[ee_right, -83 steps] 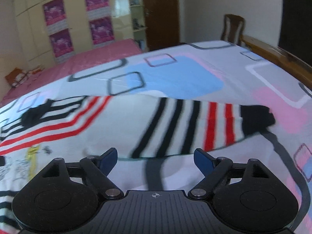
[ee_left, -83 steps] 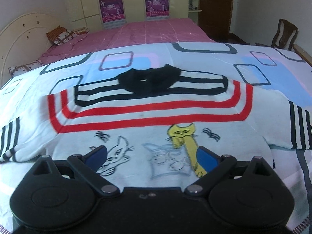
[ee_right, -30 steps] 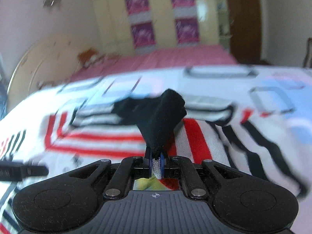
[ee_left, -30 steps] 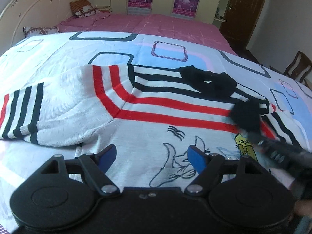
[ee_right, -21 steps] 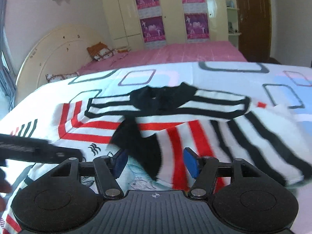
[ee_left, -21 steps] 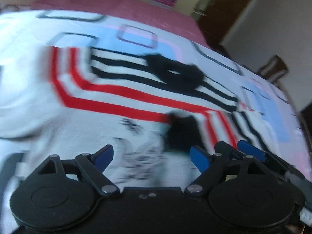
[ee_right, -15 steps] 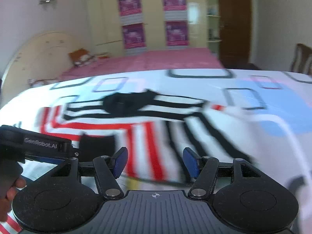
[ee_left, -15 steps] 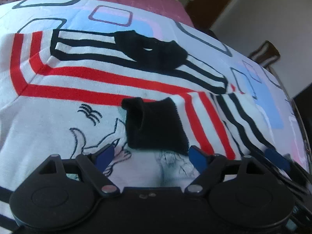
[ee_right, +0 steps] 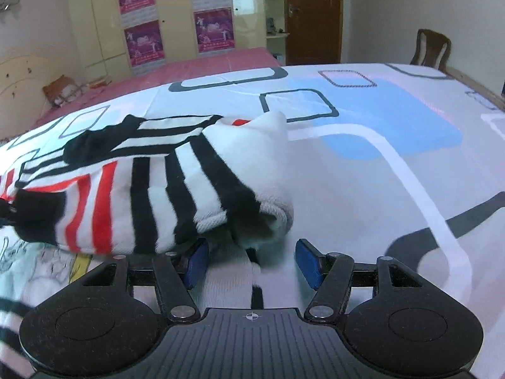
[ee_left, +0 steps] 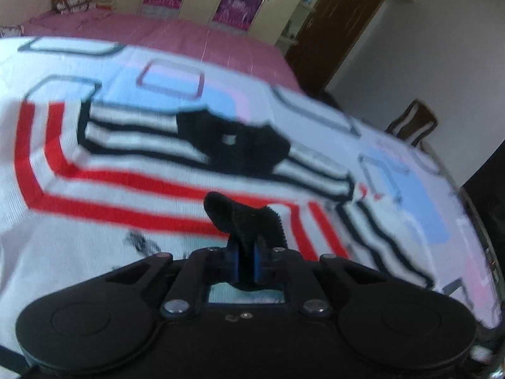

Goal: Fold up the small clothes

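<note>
A small white sweater point(ee_left: 94, 221) with red and black stripes and a black collar point(ee_left: 233, 145) lies flat on the bed. Its right sleeve point(ee_right: 157, 195) is folded across the chest. In the left wrist view my left gripper point(ee_left: 244, 263) is shut on that sleeve's black cuff point(ee_left: 243, 218), which stands up from the pads. My right gripper point(ee_right: 252, 263) is at the bend of the folded sleeve point(ee_right: 268, 218). Its jaws are closing with white fabric between them, and the right pad point(ee_right: 307, 263) stands apart from the cloth.
The sheet point(ee_right: 394, 132) is white with blue, pink and grey squares. A pink cover point(ee_left: 157, 34) lies beyond it. A wooden chair point(ee_right: 430, 47) and a brown door point(ee_right: 312, 12) are at the back right. The bed's wooden edge point(ee_right: 473, 85) runs along the right.
The right gripper let go of the black cuff over the chest and moved right to the sleeve's bend. The left gripper came onto the cuff and shut on it.
</note>
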{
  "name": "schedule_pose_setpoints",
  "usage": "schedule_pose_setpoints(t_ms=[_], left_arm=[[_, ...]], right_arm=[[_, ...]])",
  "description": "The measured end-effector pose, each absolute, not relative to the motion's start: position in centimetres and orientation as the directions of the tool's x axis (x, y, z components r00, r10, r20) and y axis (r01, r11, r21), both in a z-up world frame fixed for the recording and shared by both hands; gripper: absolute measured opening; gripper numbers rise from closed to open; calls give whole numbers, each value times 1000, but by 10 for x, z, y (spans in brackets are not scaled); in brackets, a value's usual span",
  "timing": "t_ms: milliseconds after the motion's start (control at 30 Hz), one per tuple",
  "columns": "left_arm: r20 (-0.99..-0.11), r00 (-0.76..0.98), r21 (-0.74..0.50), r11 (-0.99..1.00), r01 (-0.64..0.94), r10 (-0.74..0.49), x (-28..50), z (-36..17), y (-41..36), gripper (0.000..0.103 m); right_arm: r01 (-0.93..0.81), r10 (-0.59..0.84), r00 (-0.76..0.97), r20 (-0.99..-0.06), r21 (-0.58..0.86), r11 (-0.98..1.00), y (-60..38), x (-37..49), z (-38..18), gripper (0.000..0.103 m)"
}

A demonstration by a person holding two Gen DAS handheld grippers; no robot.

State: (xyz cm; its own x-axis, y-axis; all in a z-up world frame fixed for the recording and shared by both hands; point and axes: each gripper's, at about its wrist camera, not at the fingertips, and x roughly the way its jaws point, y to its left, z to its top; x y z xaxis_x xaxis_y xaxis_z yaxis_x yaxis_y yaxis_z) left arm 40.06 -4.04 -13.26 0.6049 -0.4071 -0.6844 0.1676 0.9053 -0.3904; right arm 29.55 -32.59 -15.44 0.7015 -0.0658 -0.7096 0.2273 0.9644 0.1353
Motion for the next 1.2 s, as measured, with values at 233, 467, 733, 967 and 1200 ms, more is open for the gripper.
schedule_pose_setpoints(t_ms=[233, 467, 733, 967, 1200], left_arm=[[-661, 684, -332, 938, 100, -308, 410, -113, 9, 8], [-755, 613, -253, 966, 55, -232, 415, -164, 14, 8], [-686, 712, -161, 986, 50, -149, 396, -131, 16, 34], [-687, 689, -158, 973, 170, -232, 404, -134, -20, 39], [-732, 651, -124, 978, 166, -203, 416, -163, -29, 40]], right_arm=[[223, -62, 701, -711, 135, 965, -322, 307, -154, 17], [252, -75, 691, -719, 142, 957, -324, 297, -159, 15], [184, -8, 713, -701, 177, 967, -334, 274, -126, 38], [191, 14, 741, -671, 231, 954, -352, 325, -121, 58], [192, 35, 723, -690, 248, 950, -366, 402, -143, 58]])
